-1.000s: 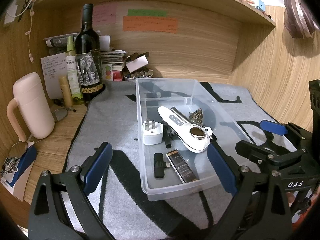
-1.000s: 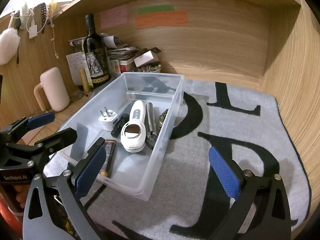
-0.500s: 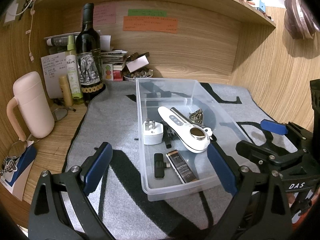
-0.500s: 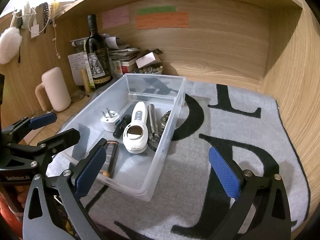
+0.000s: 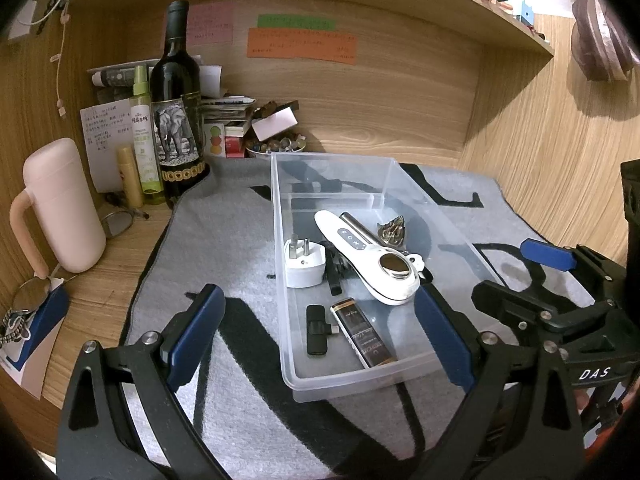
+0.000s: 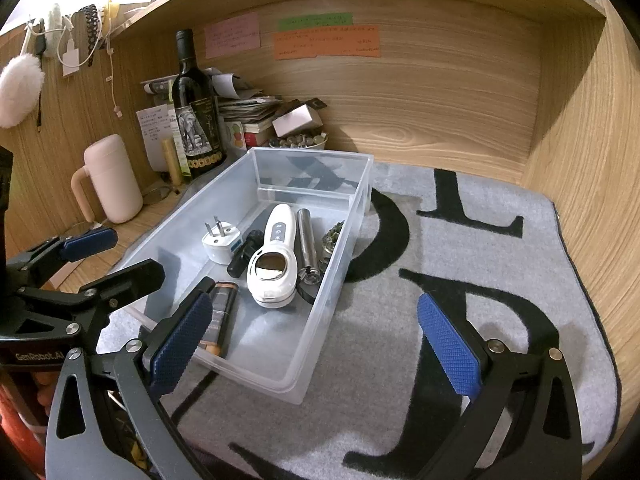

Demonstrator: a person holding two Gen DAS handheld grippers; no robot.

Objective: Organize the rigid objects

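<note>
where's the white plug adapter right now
In the clear bin, by its left wall in the left wrist view, the white plug adapter sits beside the white handheld device.

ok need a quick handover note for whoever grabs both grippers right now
Left gripper: open, empty, hovering at the near end of the clear bin.
Right gripper: open, empty, over the grey mat beside the bin.
In the bin: white plug adapter, white handheld device, metal cylinder, black dongle, black-and-gold lighter, small metal ornament.
No loose items visible on the mat; sorting looks done. Left: confirm and pull back.
</note>
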